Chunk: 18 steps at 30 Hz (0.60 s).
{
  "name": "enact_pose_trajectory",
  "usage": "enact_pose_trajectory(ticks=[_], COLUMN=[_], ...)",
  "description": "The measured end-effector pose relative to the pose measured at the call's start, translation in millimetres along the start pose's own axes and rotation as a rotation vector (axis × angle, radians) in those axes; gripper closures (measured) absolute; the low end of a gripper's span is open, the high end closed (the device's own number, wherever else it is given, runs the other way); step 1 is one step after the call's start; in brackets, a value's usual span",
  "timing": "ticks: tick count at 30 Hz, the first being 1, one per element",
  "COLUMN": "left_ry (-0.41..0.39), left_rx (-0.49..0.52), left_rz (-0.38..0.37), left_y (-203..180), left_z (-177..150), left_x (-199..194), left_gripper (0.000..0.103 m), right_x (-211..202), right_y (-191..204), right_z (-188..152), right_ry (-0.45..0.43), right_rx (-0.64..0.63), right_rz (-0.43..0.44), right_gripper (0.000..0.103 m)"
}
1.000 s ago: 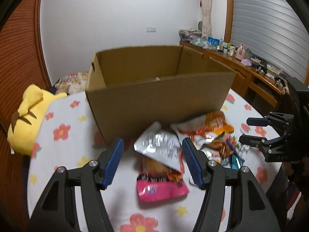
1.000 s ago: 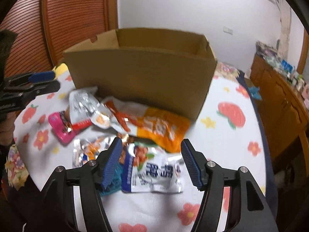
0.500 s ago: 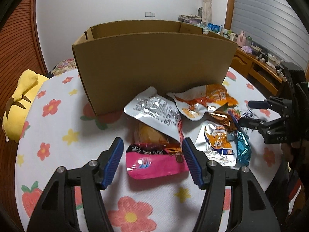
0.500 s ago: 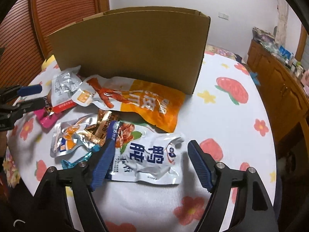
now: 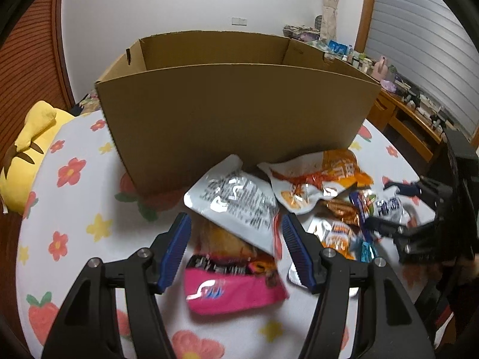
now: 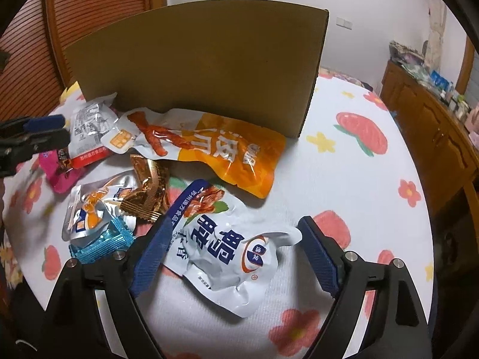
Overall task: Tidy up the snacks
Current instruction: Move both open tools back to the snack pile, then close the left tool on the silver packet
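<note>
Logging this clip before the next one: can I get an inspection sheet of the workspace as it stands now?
Surface: round table, floral cloth.
Job's things: open cardboard box; in front of it lie a silver pouch, pink pack, orange pouch, white-and-blue pouch, gold wrapper, small silver-orange pouch, teal wrapper.
Clutter: yellow plush at the edge.
Grippers: left tool open over the pink pack; right tool opening, astride the white-and-blue pouch, pads clear.
Cables: nothing seen.
Surroundings: wooden sideboard with small items.

A flower-print tablecloth (image 6: 353, 179) carries a cardboard box (image 5: 233, 113) and scattered snack packets (image 6: 209, 146).
</note>
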<state>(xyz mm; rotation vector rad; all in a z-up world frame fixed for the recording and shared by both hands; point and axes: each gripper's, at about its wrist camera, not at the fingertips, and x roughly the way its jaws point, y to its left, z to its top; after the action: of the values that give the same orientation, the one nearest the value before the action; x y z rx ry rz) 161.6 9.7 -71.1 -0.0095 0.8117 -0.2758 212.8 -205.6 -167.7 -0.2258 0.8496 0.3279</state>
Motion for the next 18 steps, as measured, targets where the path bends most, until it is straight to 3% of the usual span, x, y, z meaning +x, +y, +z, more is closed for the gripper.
enact_pose_trajectory(ticks=[7, 13, 18], left_ry=[0.018, 0.059, 0.042], left_rx=[-0.057, -0.048, -0.043], left_rz=[0.026, 0.054, 0.059], left_y=[5, 1, -2], left_z=[15, 22, 21], left_x=[19, 37, 38], left_gripper=[0.036, 0.035, 0.038], right_x=[0, -1, -1], right_y=[-1, 1, 0], right_z=[-1, -1, -1], right_ry=[-0.002, -0.004, -0.005], right_rx=[-0.002, -0.003, -0.004], right_rz=[-0.005, -0.010, -0.010], right_gripper=[0.015, 0.015, 0.015])
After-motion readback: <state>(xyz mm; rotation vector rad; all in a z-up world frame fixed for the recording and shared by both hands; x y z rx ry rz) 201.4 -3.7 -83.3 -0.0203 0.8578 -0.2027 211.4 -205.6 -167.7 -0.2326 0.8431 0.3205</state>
